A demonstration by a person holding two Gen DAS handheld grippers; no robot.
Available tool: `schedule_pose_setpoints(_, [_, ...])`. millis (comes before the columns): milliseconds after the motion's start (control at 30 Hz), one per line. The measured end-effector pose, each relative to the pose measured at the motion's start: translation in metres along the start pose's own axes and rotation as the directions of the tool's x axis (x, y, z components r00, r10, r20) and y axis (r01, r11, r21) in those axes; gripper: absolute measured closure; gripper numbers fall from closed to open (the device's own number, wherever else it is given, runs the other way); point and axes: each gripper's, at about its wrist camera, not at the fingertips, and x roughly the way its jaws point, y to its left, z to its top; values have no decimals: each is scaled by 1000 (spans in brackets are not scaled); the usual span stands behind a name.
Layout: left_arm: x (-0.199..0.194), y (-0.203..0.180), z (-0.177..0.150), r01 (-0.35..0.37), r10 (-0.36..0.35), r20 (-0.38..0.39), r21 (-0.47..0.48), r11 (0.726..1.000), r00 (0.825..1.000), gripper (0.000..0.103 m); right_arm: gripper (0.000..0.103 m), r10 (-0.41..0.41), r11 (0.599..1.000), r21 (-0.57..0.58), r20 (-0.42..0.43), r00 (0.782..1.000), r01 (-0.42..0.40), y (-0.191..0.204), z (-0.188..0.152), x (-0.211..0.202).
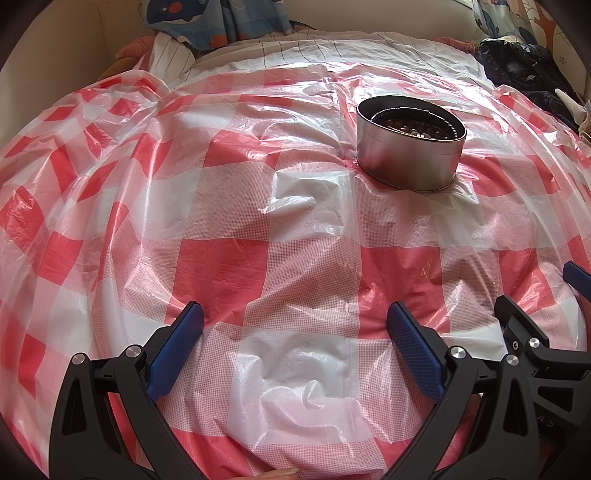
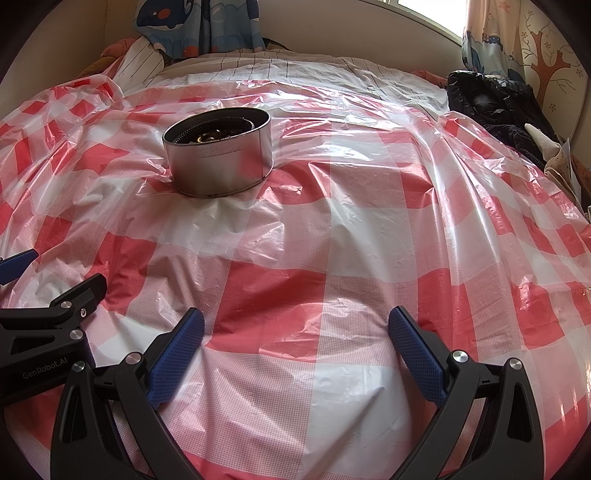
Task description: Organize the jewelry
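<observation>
A round silver tin (image 1: 410,149) stands open on the red-and-white checked plastic sheet (image 1: 258,229). Dark beaded jewelry (image 1: 413,129) lies inside it. In the right wrist view the tin (image 2: 219,160) is at the upper left, with jewelry (image 2: 212,137) showing in it. My left gripper (image 1: 295,325) is open and empty, low over the sheet, well short of the tin. My right gripper (image 2: 295,328) is open and empty too, beside the left one. The right gripper's fingers (image 1: 517,317) show at the right edge of the left wrist view; the left gripper's fingers (image 2: 79,295) show at the left edge of the right wrist view.
The sheet covers a bed with a striped white cover (image 2: 280,66) at the far end. A blue cartoon curtain (image 2: 199,26) hangs behind. A dark heap of clothing (image 2: 495,107) lies at the far right, by a bright window (image 2: 436,14).
</observation>
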Motion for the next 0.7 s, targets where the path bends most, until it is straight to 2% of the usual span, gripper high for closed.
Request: schedule_pose_setpoints(700, [1, 1, -1, 6, -6, -2, -3, 1000, 1000, 7, 7, 0, 1000, 0, 0, 1000, 0, 1, 0, 0])
